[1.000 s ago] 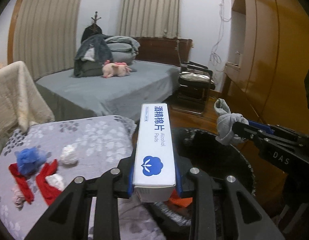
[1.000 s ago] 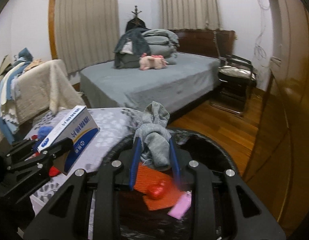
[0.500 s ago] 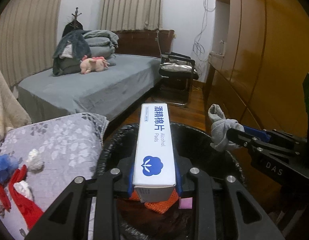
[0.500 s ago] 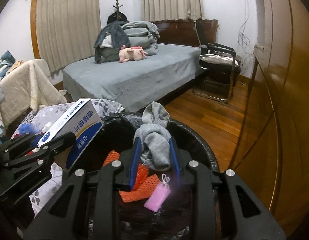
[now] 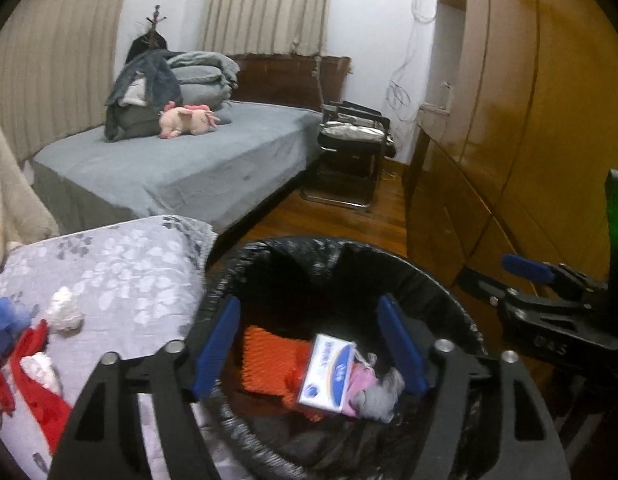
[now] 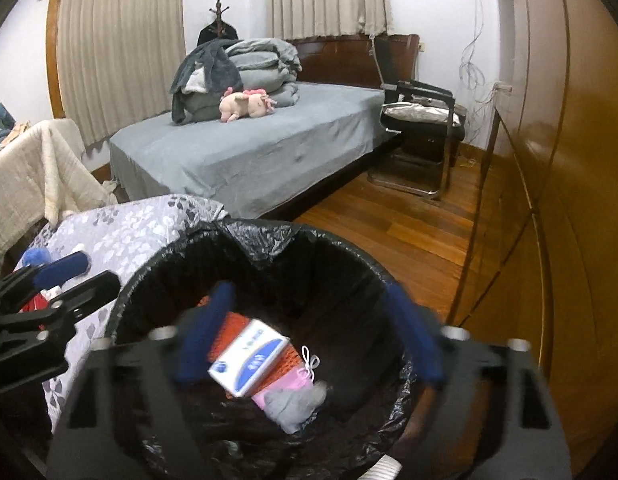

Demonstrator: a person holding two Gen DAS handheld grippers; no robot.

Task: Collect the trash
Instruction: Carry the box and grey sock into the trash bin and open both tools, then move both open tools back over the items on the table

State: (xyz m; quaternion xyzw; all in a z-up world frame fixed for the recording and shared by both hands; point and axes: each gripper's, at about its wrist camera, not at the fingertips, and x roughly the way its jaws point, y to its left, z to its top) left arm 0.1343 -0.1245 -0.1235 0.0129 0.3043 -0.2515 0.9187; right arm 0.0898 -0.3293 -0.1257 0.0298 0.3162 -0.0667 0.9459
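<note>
Left wrist view: my left tongs (image 5: 309, 344) are spread wide over the trash bin (image 5: 437, 280), holding nothing. Down inside the black liner lies the alcohol pads box (image 5: 327, 374), flat on the orange mesh (image 5: 269, 364), with the grey sock (image 5: 375, 398) just beside it on a pink item (image 5: 363, 380). Right wrist view: my right tongs (image 6: 309, 332) are wide too, empty, above the same bin, and the box and sock show between their blue fingers (image 6: 207, 332). On the flowered worktop (image 5: 121, 264), near its left edge, sit a white wad (image 5: 64, 311), red scraps (image 5: 39, 392) and a blue clump (image 5: 5, 320).
</note>
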